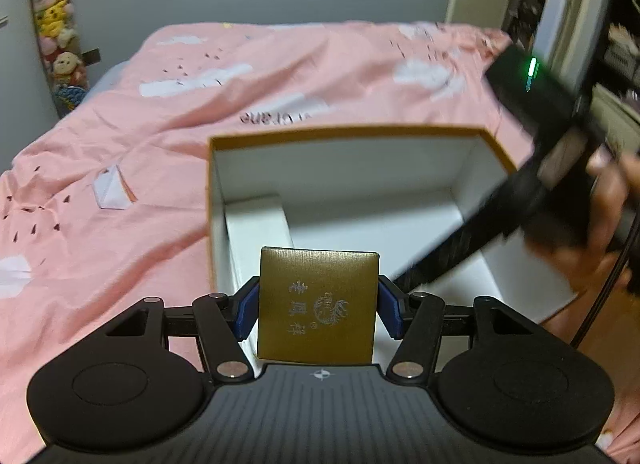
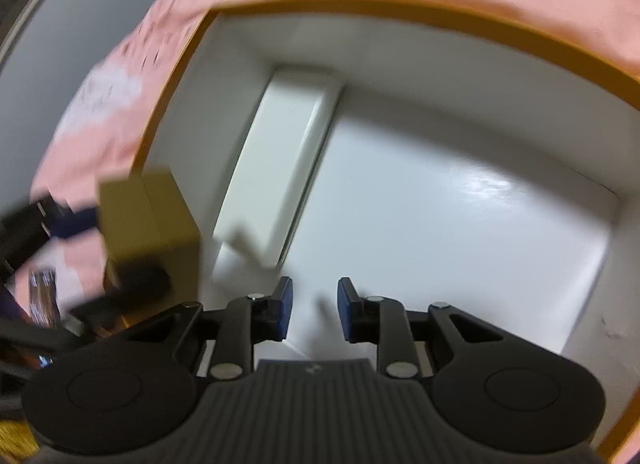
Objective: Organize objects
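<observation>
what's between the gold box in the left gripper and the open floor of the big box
The right gripper hangs empty inside the big box, over its bare floor. A white insert lies along the left wall. Nothing else visible.

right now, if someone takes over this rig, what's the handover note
Left tongs: shut on the small gold square box with silver characters, held at the near-left corner of the big open white-lined, gold-rimmed box on the pink bedspread.
Right tongs: nearly closed, empty, over the big box's floor.
Done: one long white box lies along the left wall inside.
Left: set the gold box in; a white paper boat remains on the bedspread.
</observation>
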Tool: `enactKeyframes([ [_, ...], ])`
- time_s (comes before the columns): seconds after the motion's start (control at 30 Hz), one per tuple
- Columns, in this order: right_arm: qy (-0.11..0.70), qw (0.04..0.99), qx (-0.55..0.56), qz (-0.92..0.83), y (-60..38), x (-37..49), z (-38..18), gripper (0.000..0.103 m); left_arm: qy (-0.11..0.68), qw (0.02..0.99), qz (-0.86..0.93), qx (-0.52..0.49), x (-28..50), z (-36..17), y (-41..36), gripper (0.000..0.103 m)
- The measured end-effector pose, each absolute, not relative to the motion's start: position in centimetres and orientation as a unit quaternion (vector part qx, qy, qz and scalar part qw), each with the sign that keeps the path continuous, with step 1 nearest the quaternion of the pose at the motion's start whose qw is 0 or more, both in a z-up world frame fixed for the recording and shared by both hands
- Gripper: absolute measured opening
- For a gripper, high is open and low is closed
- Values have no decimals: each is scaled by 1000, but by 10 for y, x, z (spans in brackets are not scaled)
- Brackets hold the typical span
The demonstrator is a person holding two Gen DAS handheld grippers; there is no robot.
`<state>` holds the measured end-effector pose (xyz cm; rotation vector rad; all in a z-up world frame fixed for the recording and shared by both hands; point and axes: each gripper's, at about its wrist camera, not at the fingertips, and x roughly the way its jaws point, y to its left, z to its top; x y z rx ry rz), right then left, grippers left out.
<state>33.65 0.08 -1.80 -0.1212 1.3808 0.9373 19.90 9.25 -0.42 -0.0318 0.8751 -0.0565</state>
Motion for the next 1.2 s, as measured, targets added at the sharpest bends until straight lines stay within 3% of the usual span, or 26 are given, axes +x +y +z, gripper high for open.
enactKeyframes([
  [0.03, 610, 674, -36, 416, -3, 341, -15, 29, 429, 903, -27, -10, 200, -8, 90, 68],
  [0.13, 596, 676, 27, 432, -15, 351, -2, 60, 436, 899, -30, -2, 199, -14, 89, 68],
  [0.37, 589, 624, 59, 511, -1, 355, 5, 71, 440, 897, -42, 0, 198, -15, 86, 68],
  [0.53, 599, 596, 36, 534, 20, 349, -10, 69, 443, 895, -49, -2, 196, -16, 83, 68],
  [0.63, 606, 583, 26, 540, 27, 347, -13, 54, 449, 892, -48, -5, 196, -18, 84, 68],
  [0.93, 594, 582, -29, 555, 40, 335, -11, 53, 475, 878, -46, -37, 196, -23, 96, 70],
  [1.07, 586, 585, -60, 558, 49, 331, -13, 53, 481, 874, -51, -42, 195, -23, 100, 79],
  [1.2, 581, 580, -70, 567, 53, 331, -15, 53, 484, 872, -53, -45, 192, -21, 103, 80],
])
